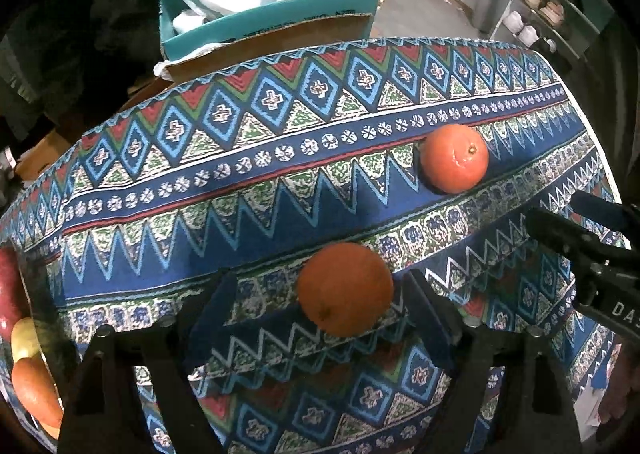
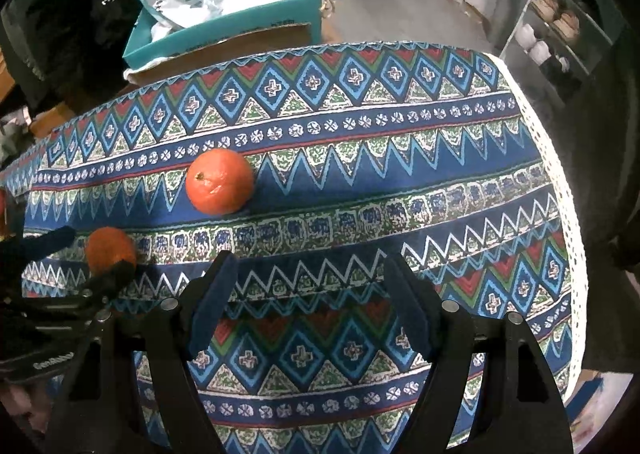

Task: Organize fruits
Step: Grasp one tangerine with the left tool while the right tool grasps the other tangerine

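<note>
2 oranges are lying on the patterned tablecloth (image 1: 280,182). The near orange (image 1: 345,288) is looking matte and evenly orange, with a small dark navel dimple turned toward the camera, and it is sitting on the band of blue-and-green squares. The far orange (image 1: 454,158) is looking redder and glossier, catching a highlight and showing a brown stem stub on its upper right; it is resting well beyond the near orange, toward the tablecloth's far right part, on the plain blue zigzag band. In the left wrist view the left gripper (image 1: 320,314) is standing with its 2 blue-padded fingers wide apart, straddling the near orange; the fruit is sitting closer to the right finger, and whether that pad is touching it cannot be told. The right gripper (image 2: 312,294) is holding its fingers just as wide apart over bare tablecloth, gripping nothing and touching nothing, with the far orange lying ahead and to its left. At the tablecloth's left edge a transparent bowl (image 1: 40,338) is holding a red apple (image 1: 8,294), a yellowish fruit (image 1: 24,340) and another orange (image 1: 34,390). Beyond the tablecloth's far edge a teal cardboard box (image 1: 276,20) is holding printed bags.
</note>
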Motion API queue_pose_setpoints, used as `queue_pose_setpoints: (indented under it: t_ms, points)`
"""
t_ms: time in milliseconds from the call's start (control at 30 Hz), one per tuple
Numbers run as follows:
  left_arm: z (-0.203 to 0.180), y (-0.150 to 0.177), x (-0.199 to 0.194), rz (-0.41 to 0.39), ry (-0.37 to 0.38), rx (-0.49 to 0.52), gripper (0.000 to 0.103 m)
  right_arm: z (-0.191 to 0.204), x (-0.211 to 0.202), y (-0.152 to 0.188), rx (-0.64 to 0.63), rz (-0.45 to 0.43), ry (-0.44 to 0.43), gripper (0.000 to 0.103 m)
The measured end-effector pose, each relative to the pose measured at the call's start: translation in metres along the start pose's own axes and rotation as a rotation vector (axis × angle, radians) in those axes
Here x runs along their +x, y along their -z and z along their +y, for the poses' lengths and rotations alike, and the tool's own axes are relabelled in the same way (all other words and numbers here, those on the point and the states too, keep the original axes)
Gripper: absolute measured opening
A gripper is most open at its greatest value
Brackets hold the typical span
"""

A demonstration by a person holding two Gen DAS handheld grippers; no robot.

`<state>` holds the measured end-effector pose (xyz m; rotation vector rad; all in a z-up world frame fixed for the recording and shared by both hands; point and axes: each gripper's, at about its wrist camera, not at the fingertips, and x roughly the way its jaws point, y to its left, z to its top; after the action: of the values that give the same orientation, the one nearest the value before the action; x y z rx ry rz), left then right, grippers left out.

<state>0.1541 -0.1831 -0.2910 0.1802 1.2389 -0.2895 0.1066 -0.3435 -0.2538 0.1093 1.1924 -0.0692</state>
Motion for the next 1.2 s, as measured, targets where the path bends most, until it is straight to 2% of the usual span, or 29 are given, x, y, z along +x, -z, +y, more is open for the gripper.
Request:
queue_pose_setpoints:
  t_ms: [33, 100, 167, 200, 367, 533, 733, 933, 1067, 1167, 1200]
  points:
    - [-0.002, -0.001, 0.003, 0.008, 0.003, 0.005, 0.077, -0.001, 0.001, 0.0, 0.003, 0.001, -0.003, 0.076]
    - [-0.005, -0.001, 0.008, 0.025, 0.012, 0.013, 0.062, -0.003, 0.003, -0.002, 0.008, 0.001, -0.016, 0.076]
    - [-0.006, 0.0, 0.011, 0.029, 0.027, 0.016, 0.055, -0.003, 0.004, -0.004, 0.009, -0.001, -0.033, 0.076]
    - [-0.006, 0.0, 0.009, 0.012, 0.042, 0.017, 0.046, -0.002, 0.005, -0.006, 0.007, -0.003, -0.04, 0.076]
    - [-0.002, 0.002, 0.003, -0.002, 0.056, 0.021, 0.046, 0.013, 0.012, -0.021, -0.035, -0.008, -0.069, 0.076]
    - [0.014, 0.001, -0.003, -0.024, 0.007, 0.007, 0.046, 0.031, 0.023, -0.032, -0.068, -0.003, -0.105, 0.076]
    - [0.037, -0.004, -0.008, -0.044, -0.011, -0.04, 0.046, 0.049, 0.037, -0.044, -0.111, 0.005, -0.086, 0.076]
    - [0.045, -0.002, -0.008, -0.043, -0.005, -0.055, 0.046, 0.062, 0.055, -0.053, -0.132, 0.018, -0.067, 0.075]
    - [0.046, 0.0, -0.008, -0.042, 0.0, -0.054, 0.046, 0.068, 0.068, -0.055, -0.127, 0.046, -0.075, 0.066]
    - [0.048, 0.002, -0.01, -0.042, 0.002, -0.058, 0.046, 0.072, 0.072, -0.054, -0.125, 0.046, -0.074, 0.056]
    - [0.049, 0.002, -0.01, -0.044, 0.002, -0.06, 0.046, 0.073, 0.071, -0.054, -0.13, 0.039, -0.067, 0.047]
